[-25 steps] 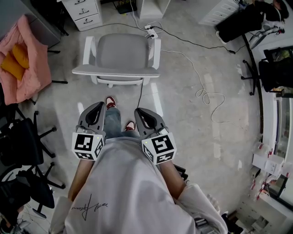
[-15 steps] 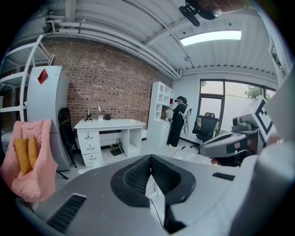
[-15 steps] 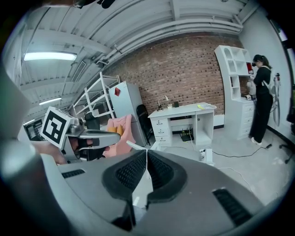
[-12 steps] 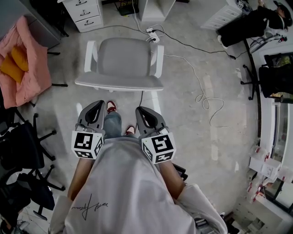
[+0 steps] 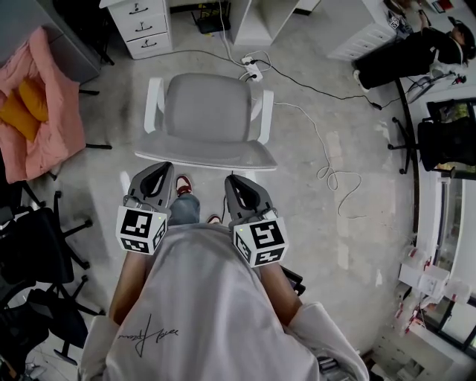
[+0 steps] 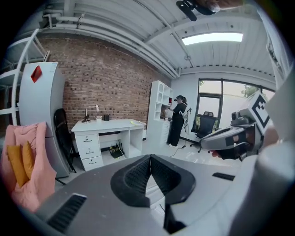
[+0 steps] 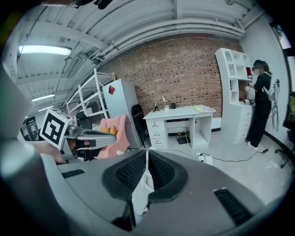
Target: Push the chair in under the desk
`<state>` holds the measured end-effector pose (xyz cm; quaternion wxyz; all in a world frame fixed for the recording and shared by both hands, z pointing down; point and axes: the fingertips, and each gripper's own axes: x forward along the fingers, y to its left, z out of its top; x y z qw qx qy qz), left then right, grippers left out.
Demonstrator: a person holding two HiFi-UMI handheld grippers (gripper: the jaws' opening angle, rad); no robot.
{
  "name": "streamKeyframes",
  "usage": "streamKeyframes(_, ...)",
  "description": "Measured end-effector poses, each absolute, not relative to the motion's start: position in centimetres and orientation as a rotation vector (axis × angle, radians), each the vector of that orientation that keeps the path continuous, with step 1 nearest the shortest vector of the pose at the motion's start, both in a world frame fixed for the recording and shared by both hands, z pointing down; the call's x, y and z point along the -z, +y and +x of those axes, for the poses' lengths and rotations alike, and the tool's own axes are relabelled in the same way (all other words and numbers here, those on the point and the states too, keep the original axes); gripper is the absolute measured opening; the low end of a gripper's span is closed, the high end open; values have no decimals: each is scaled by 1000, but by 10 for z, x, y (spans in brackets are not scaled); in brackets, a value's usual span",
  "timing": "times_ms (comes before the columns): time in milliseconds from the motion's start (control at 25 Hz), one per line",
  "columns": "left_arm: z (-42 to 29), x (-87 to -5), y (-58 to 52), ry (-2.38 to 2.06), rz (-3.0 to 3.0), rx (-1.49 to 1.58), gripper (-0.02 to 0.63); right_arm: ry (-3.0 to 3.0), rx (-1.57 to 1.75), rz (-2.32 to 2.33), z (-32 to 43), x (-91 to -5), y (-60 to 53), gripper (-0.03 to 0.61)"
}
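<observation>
The grey chair (image 5: pixel 212 111) with white arms stands on the floor, its backrest edge (image 5: pixel 208 155) toward me. Beyond it is the white desk (image 5: pixel 223 11) with its drawer unit (image 5: pixel 141 26). My left gripper (image 5: pixel 161 171) and right gripper (image 5: pixel 232 182) are both shut and hold nothing. Their tips sit right at the backrest edge; I cannot tell whether they touch it. In the left gripper view, the shut left gripper (image 6: pixel 150 159) points at the desk (image 6: pixel 108 126). From the right gripper view, the right gripper (image 7: pixel 146 154) faces the desk (image 7: pixel 182 113) too.
A pink cloth with orange cushions (image 5: pixel 33 111) lies at the left, above black office chairs (image 5: pixel 37 245). A power strip (image 5: pixel 249 63) and a white cable (image 5: pixel 335 160) lie on the floor right of the chair. A person (image 7: pixel 258 106) stands at the white shelf.
Both grippers and I have moved forward toward the chair. The gap between the fingertips and the backrest has closed. The jaws stay shut.
</observation>
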<state>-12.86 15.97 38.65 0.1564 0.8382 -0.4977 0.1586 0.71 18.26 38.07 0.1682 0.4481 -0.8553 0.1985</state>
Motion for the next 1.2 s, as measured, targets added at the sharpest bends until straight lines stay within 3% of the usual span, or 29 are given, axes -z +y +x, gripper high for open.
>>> streamKeyframes(360,-167,-388,128,-1397,2477,-500,5,-2423,-526,1285,-37,-379,147,28)
streamKeyframes(1200,-175,-447,138,-1159,2672,-1041,6,-2283,-531,1258,-29,-423,144,32)
